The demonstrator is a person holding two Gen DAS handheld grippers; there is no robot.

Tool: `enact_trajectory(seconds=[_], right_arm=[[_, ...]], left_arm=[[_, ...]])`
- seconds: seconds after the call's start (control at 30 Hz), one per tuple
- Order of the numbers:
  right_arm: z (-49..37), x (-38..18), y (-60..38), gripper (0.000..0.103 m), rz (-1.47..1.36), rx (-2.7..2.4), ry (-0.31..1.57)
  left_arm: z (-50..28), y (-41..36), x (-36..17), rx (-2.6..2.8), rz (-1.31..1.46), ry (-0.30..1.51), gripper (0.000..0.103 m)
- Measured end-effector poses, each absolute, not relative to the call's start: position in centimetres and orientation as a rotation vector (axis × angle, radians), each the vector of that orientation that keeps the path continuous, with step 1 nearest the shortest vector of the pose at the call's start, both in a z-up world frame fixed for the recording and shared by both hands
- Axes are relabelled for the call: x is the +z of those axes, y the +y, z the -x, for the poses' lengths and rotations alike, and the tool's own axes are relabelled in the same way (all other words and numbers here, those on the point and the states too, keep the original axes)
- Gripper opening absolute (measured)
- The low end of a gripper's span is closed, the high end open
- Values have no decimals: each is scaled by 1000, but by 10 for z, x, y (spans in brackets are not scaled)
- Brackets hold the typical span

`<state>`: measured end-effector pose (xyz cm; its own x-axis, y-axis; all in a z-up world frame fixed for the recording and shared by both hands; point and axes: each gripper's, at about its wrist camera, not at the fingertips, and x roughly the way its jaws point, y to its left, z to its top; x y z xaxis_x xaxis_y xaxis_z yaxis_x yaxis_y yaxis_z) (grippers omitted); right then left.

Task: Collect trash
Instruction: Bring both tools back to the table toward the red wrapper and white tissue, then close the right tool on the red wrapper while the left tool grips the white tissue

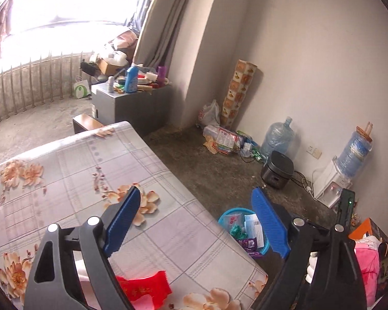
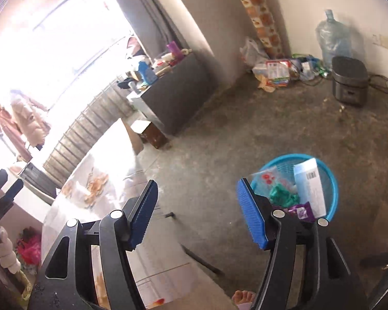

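**Spotter:** What are your jaws doing?

**Me:** Both pairs are standing apart with nothing between the pads. My left gripper point(image 1: 195, 222) is gaping wide over the corner of the flowered table point(image 1: 64, 160). My right gripper point(image 2: 196, 213) is hanging over bare floor, parted too, and empty.

**Spotter:** Where is the trash?

**Me:** The blue basket point(image 2: 332, 180) is sitting on the floor just past my right-hand finger in both views. It is already holding wrappers and a pale carton point(image 2: 310, 183) that is leaning upright in it. I am also seeing a red wrapper point(image 1: 144, 286) lying flat on the table, below and behind my left jaws, close under the left finger's frame.

**Spotter:** So which hand is going for it?

**Me:** I am judging the left one nearer, since the red piece is lying right beneath it. Its long side is running roughly across my jaws' line, so I would be pulling back and tipping down to straddle it.

**Spotter:** Anything you cannot make out?

**Me:** The red piece is being cut off by the picture's lower edge and partly covered by my own finger frame, so I cannot tell its full shape. The right view's table is washing out in window glare.
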<state>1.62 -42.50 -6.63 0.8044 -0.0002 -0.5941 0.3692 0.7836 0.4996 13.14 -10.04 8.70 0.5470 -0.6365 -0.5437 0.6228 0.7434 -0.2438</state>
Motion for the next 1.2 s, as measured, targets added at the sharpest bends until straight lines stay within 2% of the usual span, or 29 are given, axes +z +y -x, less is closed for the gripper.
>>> enact_trajectory(seconds=[0.23, 0.4, 0.6, 0.77, 0.9, 1.0, 1.07, 1.13, 1.2], right_arm=[[-37, -43, -383, 61, -617, -55, 645], [-62, -41, -350, 61, -624, 70, 697], [-86, -49, -310, 61, -642, 208, 786], [-102, -60, -281, 56, -660, 297, 887], [-117, -71, -264, 48, -635, 305, 960], [-125, -81, -259, 37, -643, 309, 1006], [-128, -85, -258, 29, -647, 315, 1029], [-128, -87, -257, 10, -642, 318, 1047], [-126, -86, -259, 7, -635, 312, 1049]], left_arm=[[-129, -8, 97, -547, 87, 596, 86], [-125, 48, 83, -435, 123, 614, 86], [-122, 73, 49, -425, 126, 699, 86], [-129, 73, 17, -465, 124, 780, 86], [-149, 75, -3, -465, 106, 814, 84], [-175, 78, -19, -441, 110, 849, 75], [-193, 79, -33, -414, 100, 892, 64], [-209, 78, -47, -404, 101, 944, 57], [-219, 81, -58, -410, 144, 1005, 46]])
